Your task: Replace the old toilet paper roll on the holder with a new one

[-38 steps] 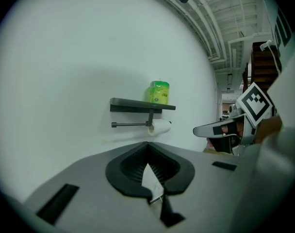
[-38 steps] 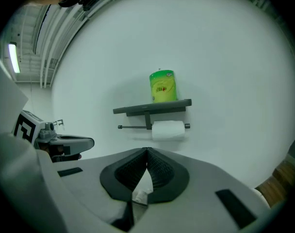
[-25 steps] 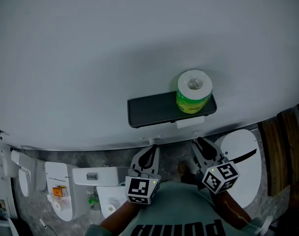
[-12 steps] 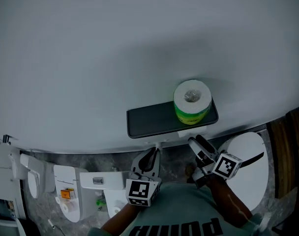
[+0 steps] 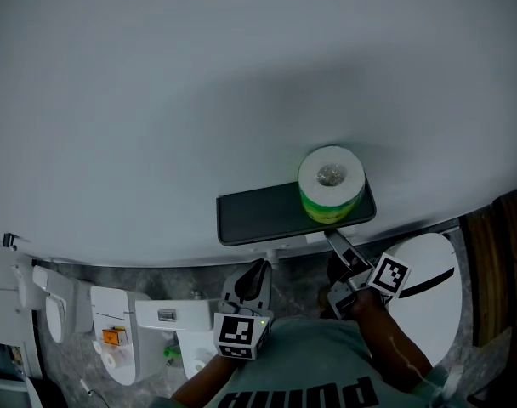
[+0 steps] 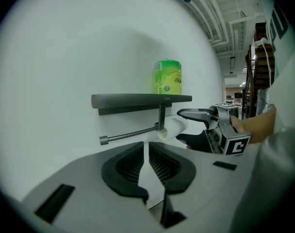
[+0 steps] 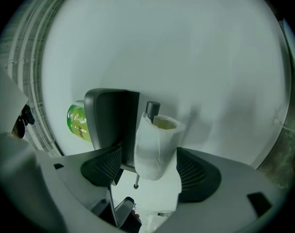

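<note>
White paper, nearly spent: the old roll (image 7: 155,142) is sitting on the holder's bar (image 6: 130,134), under the right end of the shelf (image 5: 258,215), close against the post. The right gripper (image 7: 148,155) is straddling it, jaws apart and just been opening. The pads are standing off the paper on one side and at most grazing it on the other, so nothing is clamping yet. The left gripper (image 6: 147,152) is hanging back toward the bar's free end, jaws all but together, nothing between them.

Step in hand, as I'm reading it: getting the old roll off.
- Doing it well is meaning closing on the roll's middle with a light squeeze, since it's looking soft and crushable.
- Then sliding it straight along the bar to the free end, staying level so it isn't binding.
- The left gripper may be sitting in that exit path, so I'm suggesting shifting it aside first.

The new roll (image 5: 331,185), in a green wrapper, is standing upright on the shelf's right end, above the old one. No containers in play: the bar is carrying only the old roll, the shelf only the new one.
</note>
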Action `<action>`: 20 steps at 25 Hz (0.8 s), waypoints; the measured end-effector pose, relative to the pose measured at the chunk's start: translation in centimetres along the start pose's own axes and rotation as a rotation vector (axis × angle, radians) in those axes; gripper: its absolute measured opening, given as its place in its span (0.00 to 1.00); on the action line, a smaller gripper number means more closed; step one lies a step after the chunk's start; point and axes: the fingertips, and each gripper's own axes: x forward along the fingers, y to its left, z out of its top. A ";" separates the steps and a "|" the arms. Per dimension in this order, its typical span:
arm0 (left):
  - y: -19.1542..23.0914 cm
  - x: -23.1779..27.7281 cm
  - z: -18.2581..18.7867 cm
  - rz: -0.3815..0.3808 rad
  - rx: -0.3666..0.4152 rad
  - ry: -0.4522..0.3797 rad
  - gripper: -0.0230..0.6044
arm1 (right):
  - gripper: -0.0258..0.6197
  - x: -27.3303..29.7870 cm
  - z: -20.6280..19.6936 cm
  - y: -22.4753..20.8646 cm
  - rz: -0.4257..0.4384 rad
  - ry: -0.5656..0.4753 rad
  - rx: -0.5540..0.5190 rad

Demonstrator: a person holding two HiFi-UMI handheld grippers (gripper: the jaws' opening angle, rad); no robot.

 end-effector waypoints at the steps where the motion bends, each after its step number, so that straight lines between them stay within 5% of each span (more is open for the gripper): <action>1: 0.1 0.0 0.0 0.001 0.000 0.000 0.07 | 0.57 0.2 0.0 0.0 0.007 0.001 0.011; 10: 0.9 -0.2 0.0 0.015 -0.014 -0.003 0.07 | 0.56 1.3 -0.1 -1.0 -0.016 -0.010 0.086; 13: 1.0 -0.2 0.0 0.015 -0.017 -0.002 0.07 | 0.42 1.4 0.2 -1.3 -0.038 -0.021 0.078; 20: 1.2 -0.1 0.0 0.013 -0.023 -0.006 0.07 | 0.40 1.6 0.5 -0.5 -0.050 -0.035 0.059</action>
